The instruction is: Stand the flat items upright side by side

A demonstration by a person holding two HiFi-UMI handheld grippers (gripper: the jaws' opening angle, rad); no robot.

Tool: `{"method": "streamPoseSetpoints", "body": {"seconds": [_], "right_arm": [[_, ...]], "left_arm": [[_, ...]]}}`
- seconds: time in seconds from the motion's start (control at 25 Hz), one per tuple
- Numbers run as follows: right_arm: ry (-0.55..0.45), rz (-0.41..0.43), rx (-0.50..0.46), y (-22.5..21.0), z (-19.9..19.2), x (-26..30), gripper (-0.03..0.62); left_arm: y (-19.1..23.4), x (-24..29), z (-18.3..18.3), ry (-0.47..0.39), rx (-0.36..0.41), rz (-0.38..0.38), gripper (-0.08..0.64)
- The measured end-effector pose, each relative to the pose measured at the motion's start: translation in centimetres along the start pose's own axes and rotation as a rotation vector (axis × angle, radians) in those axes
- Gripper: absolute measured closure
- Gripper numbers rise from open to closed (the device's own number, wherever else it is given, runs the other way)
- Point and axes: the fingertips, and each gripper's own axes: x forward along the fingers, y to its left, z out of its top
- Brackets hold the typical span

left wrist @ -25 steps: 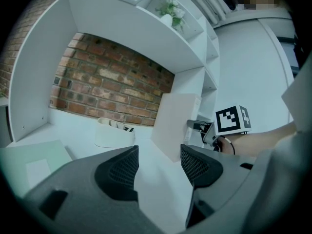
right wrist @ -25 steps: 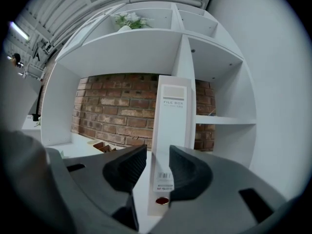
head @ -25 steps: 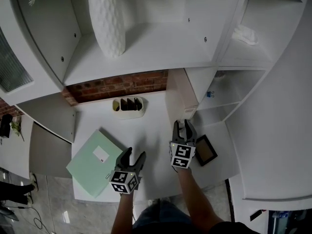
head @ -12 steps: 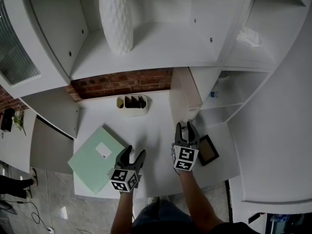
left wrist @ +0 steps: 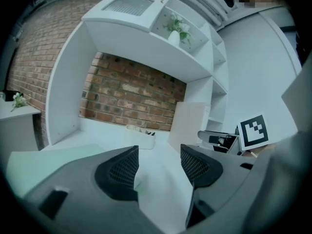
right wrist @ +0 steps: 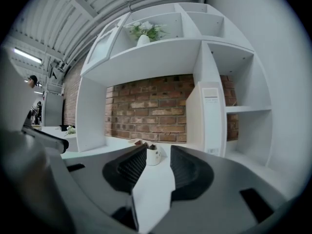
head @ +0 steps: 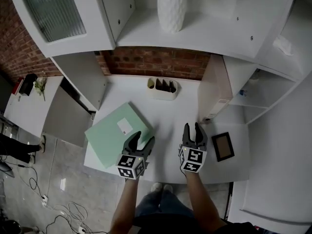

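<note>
Jaws on both sides hold nothing. The pale mint-green flat folder (head: 117, 135) lies flat on the white desk (head: 170, 112), and the left gripper (head: 141, 139) is spread wide at its near edge — probably to take it. The right gripper (head: 194, 129) is part-open, near the small dark-framed picture (head: 224, 146), also lying flat.

Office nook, white desk (head: 170, 123), shelving (head: 209, 30), brick wall (head: 156, 62)

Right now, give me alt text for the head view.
A green folder lies flat on a white desk, a dark frame flat at the right. The left gripper by the folder's edge and the right gripper mid-desk are empty, jaws open.
</note>
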Motion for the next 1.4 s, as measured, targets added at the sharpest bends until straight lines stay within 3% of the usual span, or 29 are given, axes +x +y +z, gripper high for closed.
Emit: {"method": "streamPoseSetpoints", "body": {"seconds": [0.4,0.72,1.04,1.4], "right_arm": [[0.025,0.249,-0.004,11.5,-1.0,0.1,0.451],[0.058,0.364,0.009,17.5,-1.5,-0.9,0.451],[0.092,0.344,0.014,19.7,-2.6,-1.4,0.451],[0.127,0.21,0.032,23.1,-3.6,0.3,0.451]], "left_arm": [[7.2,-10.3,-1.4,-0.028,-0.047,0.262,0.301],[9.8,-14.2,-1.1,-0.037,-0.054,0.34,0.301],[12.5,-13.5,-0.2,-0.032,-0.032,0.292,0.301],[18.3,-9.7,-0.5,0.089,0.049,0.101,0.301]]}}
